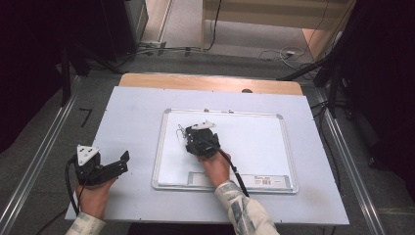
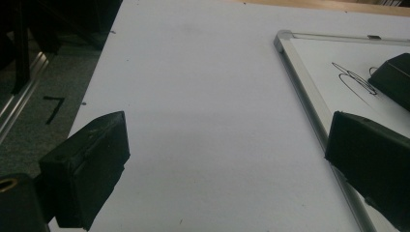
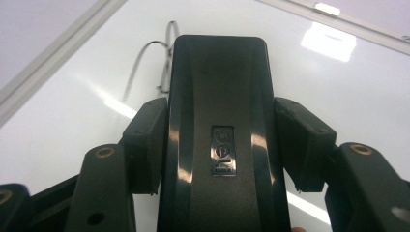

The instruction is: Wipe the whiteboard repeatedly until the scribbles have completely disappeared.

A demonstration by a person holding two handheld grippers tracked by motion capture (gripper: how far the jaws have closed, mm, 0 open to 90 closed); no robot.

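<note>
The right gripper [image 1: 192, 138] clamps a glossy black plastic eraser block [image 3: 220, 140] flat on the aluminium-framed whiteboard [image 1: 254, 142], beside black scribbles [image 2: 355, 79] near its far-left corner. Wipe with even pressure. The left gripper [image 1: 117, 164], jaws apart, rests by the tabletop's near-left edge.

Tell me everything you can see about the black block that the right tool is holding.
The black eraser is a glossy, plastic-looking oblong block with rounded corners and a small embossed logo plate on its back. The right tool clamps it between both jaws, one on each long side. It sits over the whiteboard, near the upper left corner, beside black scribbled marker lines. Its underside is hidden.
</note>
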